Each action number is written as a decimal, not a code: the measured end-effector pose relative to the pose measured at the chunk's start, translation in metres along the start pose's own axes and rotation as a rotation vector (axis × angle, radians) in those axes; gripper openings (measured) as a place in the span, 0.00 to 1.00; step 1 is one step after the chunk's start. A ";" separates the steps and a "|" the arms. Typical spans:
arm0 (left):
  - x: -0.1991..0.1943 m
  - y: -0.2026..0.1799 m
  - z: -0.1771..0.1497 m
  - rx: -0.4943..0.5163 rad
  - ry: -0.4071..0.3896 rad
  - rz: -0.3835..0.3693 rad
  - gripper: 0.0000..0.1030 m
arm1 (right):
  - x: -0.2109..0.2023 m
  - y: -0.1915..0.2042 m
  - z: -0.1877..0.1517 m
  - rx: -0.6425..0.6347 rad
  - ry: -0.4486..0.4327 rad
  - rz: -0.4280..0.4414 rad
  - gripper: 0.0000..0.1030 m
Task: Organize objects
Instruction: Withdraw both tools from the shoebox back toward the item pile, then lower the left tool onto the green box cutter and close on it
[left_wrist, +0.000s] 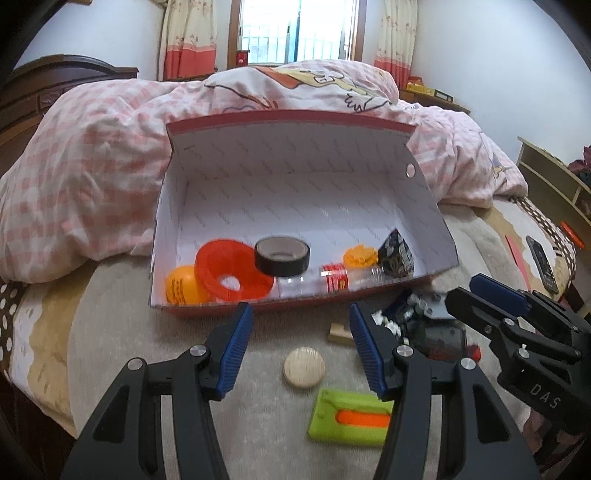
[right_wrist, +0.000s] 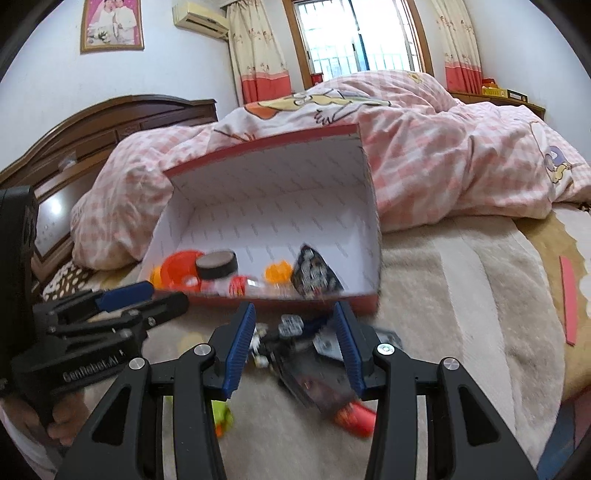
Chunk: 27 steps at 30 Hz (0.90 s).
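left hand-held gripper (left_wrist: 301, 325): ribbed blue pads, spread apart, empty | right hand-held gripper (right_wrist: 293, 326): released, above blurred dark packet (right_wrist: 310, 373) | cardboard box (left_wrist: 436, 229) on bed: black tape roll (left_wrist: 282, 255), orange funnel (left_wrist: 232, 275), clear bottle (left_wrist: 332, 278) | left view only: round wooden disc (left_wrist: 304, 367), green plastic card (left_wrist: 351, 415) on fuzzy blanket (left_wrist: 166, 332)

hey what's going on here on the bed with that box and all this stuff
A person with a gripper in each hand is tidying small items into a red box on the bed. A black tape roll, orange funnel, orange ball and small bottle are in it. The left gripper is open and empty above a wooden disc and green case. The right gripper is open over a dark packet.
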<state>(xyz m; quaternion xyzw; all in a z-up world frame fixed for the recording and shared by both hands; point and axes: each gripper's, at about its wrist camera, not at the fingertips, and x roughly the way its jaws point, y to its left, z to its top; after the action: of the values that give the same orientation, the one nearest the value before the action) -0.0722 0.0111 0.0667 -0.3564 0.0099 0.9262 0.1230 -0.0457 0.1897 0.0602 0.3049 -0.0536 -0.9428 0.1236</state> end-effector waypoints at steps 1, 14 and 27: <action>-0.001 0.000 -0.003 -0.002 0.007 -0.002 0.53 | -0.002 -0.001 -0.003 -0.005 0.008 -0.005 0.44; -0.003 -0.006 -0.035 0.012 0.109 -0.110 0.53 | -0.016 -0.016 -0.035 -0.025 0.080 -0.046 0.44; 0.006 -0.028 -0.053 0.098 0.194 -0.190 0.69 | -0.019 -0.015 -0.041 -0.037 0.086 -0.043 0.44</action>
<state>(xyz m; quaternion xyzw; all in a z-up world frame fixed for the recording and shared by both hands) -0.0351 0.0343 0.0255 -0.4372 0.0331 0.8700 0.2257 -0.0101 0.2086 0.0354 0.3438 -0.0244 -0.9321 0.1108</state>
